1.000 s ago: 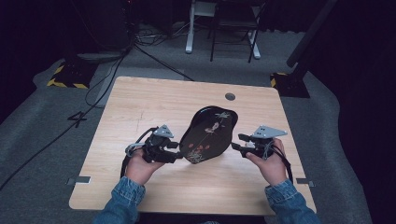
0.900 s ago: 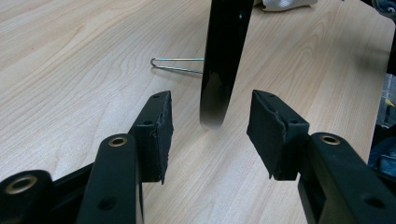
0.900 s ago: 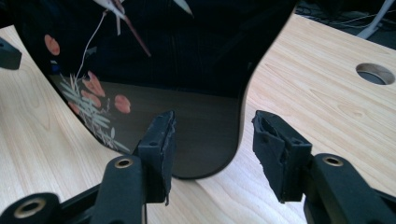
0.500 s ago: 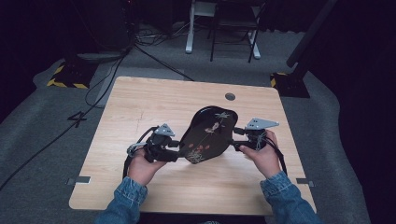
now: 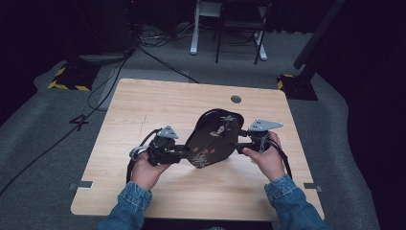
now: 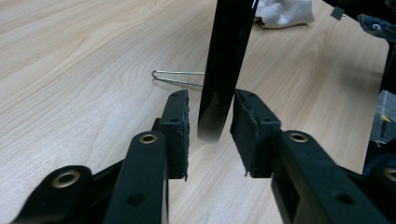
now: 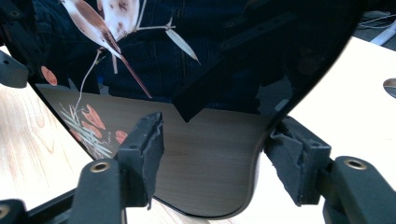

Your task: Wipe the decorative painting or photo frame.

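That glossy black tray [image 5: 213, 139] sits mid-frame in the high view, tilted up off the counter [image 5: 143, 105] between both grippers. Neither seems clamped: the left gripper [image 6: 210, 123] has its pads spread with the edge loose in the gap, and the right gripper [image 7: 215, 140] stands wide open too. I think that slick lacquer could easily slide out and smack down.

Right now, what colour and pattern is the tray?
Glossy black tray with a bird and reddish flowers; right gripper view.
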A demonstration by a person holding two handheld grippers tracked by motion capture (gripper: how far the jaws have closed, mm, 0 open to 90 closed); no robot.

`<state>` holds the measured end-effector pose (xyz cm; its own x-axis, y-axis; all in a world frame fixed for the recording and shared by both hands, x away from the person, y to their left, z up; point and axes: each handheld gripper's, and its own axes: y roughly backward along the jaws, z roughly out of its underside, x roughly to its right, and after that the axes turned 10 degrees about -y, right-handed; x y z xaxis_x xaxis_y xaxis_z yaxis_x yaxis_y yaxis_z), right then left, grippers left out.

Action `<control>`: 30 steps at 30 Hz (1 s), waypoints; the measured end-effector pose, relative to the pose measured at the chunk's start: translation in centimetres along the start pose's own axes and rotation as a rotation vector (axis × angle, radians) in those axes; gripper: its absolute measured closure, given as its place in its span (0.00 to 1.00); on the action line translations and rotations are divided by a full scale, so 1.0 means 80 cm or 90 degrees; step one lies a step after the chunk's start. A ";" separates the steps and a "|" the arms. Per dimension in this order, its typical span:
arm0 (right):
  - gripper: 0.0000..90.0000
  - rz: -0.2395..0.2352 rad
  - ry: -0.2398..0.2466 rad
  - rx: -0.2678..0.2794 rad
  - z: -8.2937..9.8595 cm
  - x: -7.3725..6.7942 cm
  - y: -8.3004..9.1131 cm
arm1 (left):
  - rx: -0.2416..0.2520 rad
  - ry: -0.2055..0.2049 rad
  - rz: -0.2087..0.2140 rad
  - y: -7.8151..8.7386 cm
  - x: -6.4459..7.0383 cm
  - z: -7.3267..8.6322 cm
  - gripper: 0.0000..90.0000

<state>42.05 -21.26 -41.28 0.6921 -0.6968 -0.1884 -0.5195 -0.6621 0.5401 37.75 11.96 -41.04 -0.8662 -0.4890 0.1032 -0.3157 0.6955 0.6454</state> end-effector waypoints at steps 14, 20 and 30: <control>0.51 0.011 -0.001 0.002 0.000 -0.001 0.000 | 0.011 -0.020 0.012 0.005 -0.007 0.001 0.84; 0.54 0.015 -0.003 0.004 0.002 -0.004 0.004 | 0.007 -0.033 -0.004 0.005 -0.010 -0.001 0.83; 0.55 0.041 -0.008 0.010 -0.005 -0.011 0.010 | 0.001 -0.033 0.005 0.002 -0.019 -0.008 0.83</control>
<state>41.21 -21.06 -40.35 0.6501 -0.7420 -0.1639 -0.5713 -0.6195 0.5384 39.24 12.49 -40.60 -0.8872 -0.4560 0.0694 -0.3094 0.6999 0.6437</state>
